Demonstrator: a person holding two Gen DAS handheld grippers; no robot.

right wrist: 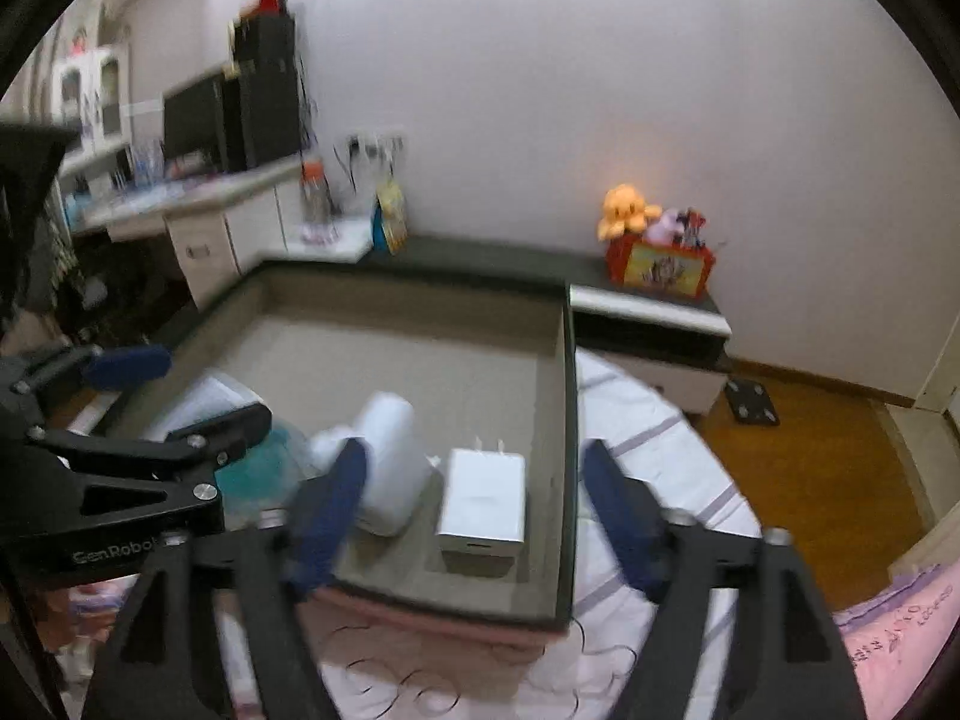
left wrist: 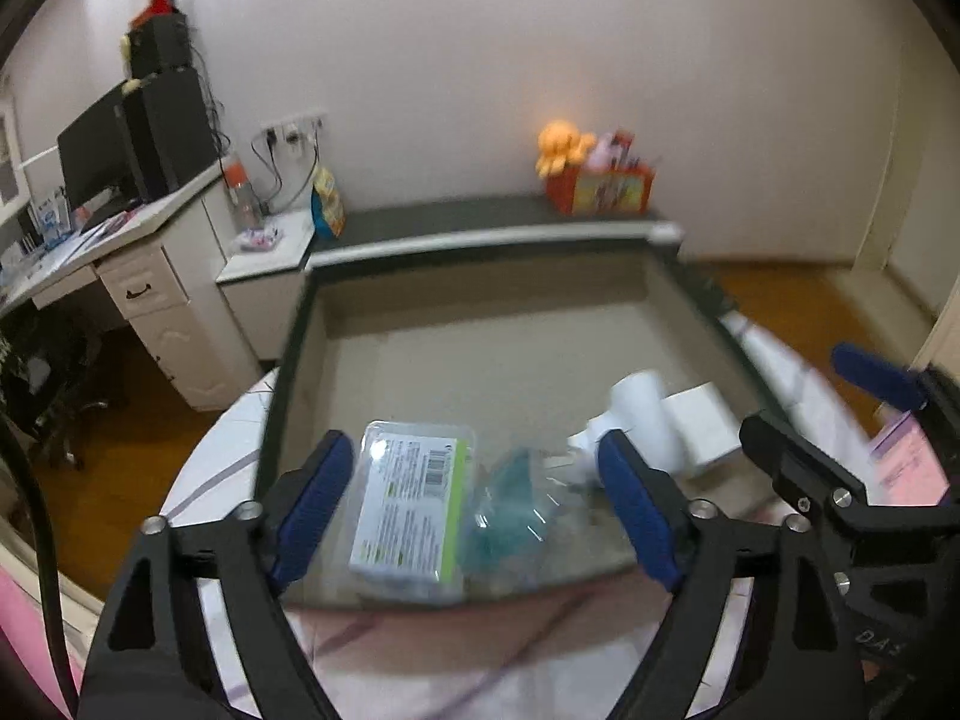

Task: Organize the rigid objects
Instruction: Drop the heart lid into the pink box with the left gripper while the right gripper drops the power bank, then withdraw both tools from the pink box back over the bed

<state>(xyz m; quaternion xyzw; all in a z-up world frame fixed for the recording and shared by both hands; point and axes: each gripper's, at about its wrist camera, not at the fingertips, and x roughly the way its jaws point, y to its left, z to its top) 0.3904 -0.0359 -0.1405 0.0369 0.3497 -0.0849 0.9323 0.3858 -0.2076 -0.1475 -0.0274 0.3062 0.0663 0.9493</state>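
Two spread, empty hand-held grippers, left [left wrist: 480,498] and right [right wrist: 480,510], over tray [right wrist: 567,420] beside white charger [right wrist: 480,504].

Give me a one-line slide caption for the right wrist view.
Open right gripper poised over white charger lying inside the shallow tray.

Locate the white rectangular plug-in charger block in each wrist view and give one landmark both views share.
Left wrist view: white rectangular charger block at right of centre, inside the shallow grey tray, beyond the right blue finger.
Right wrist view: low centre, near the tray's right wall.
Shared landmark: orange plush toy against the wall.
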